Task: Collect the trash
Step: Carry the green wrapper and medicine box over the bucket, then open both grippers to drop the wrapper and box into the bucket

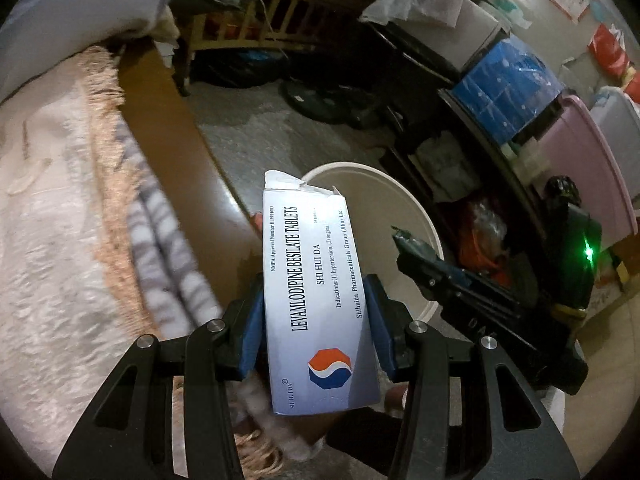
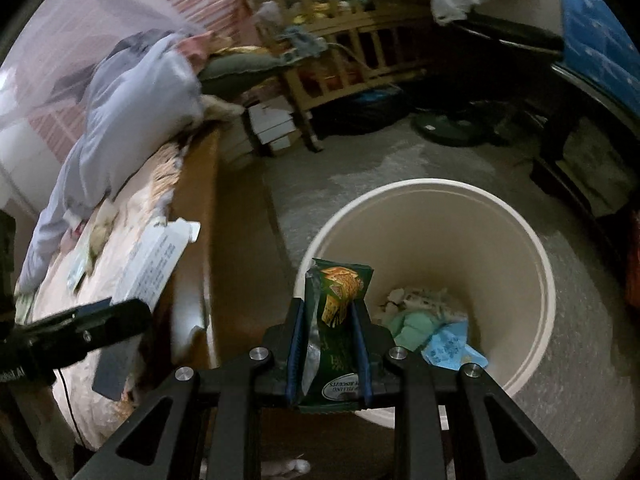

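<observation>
My left gripper (image 1: 316, 320) clamps a white pill box (image 1: 316, 292) at frame center, w/ the cream bin (image 1: 424, 216) just behind it. My right gripper (image 2: 330, 344) pinches a green biscuit wrapper (image 2: 336, 320) over the bin's (image 2: 536, 248) near rim, lower center; paper scraps (image 2: 436, 332) lie at the bottom.

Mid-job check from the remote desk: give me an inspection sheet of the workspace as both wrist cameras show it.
Surface: grey floor, bare around the bin.
Job's things: white tablet box in left claw; green biscuit wrapper in right claw; cream bin holding paper, green and blue scraps.
Clutter: bedding and small items on bed; wooden crib piled with things.
Grippers: left shut on box, right shut on wrapper near the bin rim.
Cables: thin dark cord over the bed.
Surroundings: blue crate, pink tub, dark shelving.
</observation>
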